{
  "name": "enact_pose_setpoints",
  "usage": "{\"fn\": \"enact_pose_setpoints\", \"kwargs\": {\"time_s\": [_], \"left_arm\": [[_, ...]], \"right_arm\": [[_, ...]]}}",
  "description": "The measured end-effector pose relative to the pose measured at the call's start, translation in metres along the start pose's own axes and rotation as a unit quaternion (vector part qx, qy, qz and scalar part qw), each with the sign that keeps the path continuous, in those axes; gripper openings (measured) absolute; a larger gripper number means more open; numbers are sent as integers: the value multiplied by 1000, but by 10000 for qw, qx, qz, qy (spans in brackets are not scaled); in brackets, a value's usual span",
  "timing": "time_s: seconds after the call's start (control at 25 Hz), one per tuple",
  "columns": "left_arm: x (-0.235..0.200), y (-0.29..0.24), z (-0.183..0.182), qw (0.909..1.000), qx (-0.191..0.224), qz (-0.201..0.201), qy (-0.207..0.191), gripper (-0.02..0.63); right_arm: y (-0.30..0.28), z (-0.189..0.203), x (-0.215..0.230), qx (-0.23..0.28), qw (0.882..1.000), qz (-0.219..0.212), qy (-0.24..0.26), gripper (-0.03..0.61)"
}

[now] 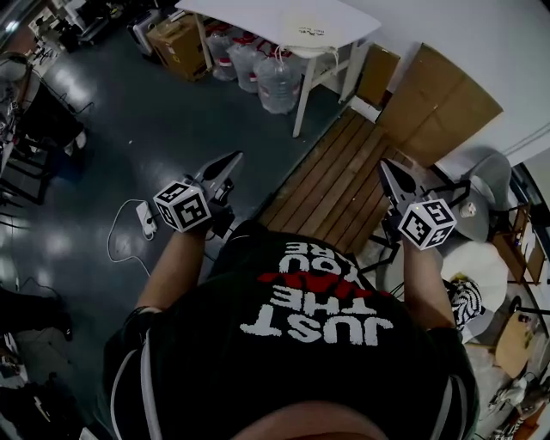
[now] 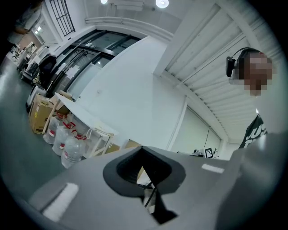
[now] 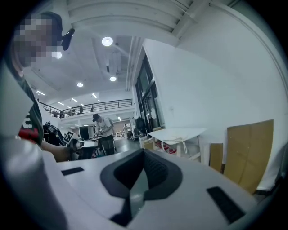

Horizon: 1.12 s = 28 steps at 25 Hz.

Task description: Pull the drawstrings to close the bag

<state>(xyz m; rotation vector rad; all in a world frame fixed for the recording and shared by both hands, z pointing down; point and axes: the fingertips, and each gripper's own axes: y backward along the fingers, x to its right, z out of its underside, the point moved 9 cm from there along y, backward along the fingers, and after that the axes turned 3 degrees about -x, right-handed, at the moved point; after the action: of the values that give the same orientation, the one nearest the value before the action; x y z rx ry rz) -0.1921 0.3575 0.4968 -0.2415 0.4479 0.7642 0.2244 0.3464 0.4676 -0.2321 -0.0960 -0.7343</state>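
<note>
Two closed: left gripper (image 1: 232,159), right gripper (image 1: 384,165); bag (image 1: 307,32) indistinct, far.

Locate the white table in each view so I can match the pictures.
Head view: white table, top centre.
Left gripper view: left of centre, against the white wall.
Right gripper view: right of centre.
Shared landmark: water bottles under it.
</note>
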Motion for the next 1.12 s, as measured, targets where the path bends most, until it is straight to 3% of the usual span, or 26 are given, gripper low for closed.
{"fn": "enact_pose_setpoints", "kwargs": {"time_s": [0.56, 0.92, 1.12], "left_arm": [[-7, -21, -3, 9997, -138, -184, 52, 3], [-101, -43, -23, 9981, -204, -377, 447, 3], [-166, -81, -65, 9973, -453, -173, 559, 3]], "right_arm": [[-14, -1, 28, 94, 9998, -96, -157, 9], [-121, -14, 56, -219, 9993, -229, -222, 9], [-192, -49, 78, -487, 9986, -13, -197, 9]]}}
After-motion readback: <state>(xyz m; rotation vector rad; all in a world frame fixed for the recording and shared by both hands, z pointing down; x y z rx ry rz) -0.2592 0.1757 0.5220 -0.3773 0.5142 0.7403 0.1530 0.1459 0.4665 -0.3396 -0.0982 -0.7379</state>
